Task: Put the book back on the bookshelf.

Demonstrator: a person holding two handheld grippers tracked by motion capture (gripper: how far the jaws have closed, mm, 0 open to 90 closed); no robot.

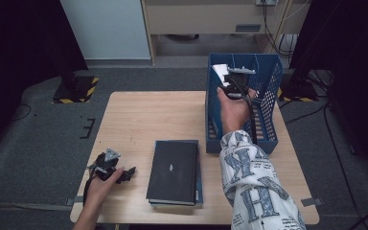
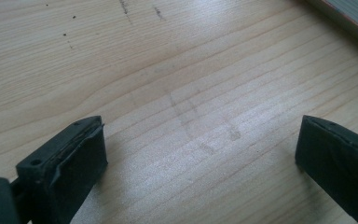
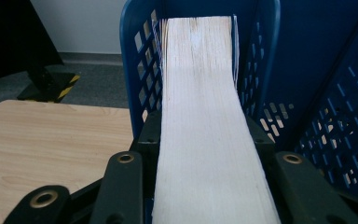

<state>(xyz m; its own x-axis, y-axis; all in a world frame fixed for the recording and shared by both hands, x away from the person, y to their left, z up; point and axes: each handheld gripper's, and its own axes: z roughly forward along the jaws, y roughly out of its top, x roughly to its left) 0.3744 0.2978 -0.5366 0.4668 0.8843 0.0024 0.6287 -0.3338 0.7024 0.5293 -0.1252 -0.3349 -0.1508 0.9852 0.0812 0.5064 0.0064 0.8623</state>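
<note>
1. My right tool [image 3: 205, 186] is clenched on a book [image 3: 205, 107], page edges facing me, inside the blue file rack [image 3: 140, 70].
2. My left tool [image 2: 200, 154] rests released on the surface [image 2: 168, 70].

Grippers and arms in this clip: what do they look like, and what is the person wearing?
Both grippers are black. The left gripper carries a grey three-cornered plate on top, and its blocky black jaws have pads with worn edges. The right gripper has brass-coloured rivets on its linkage and a black cable trailing back. The right sleeve is white with grey-blue lettering.
</note>
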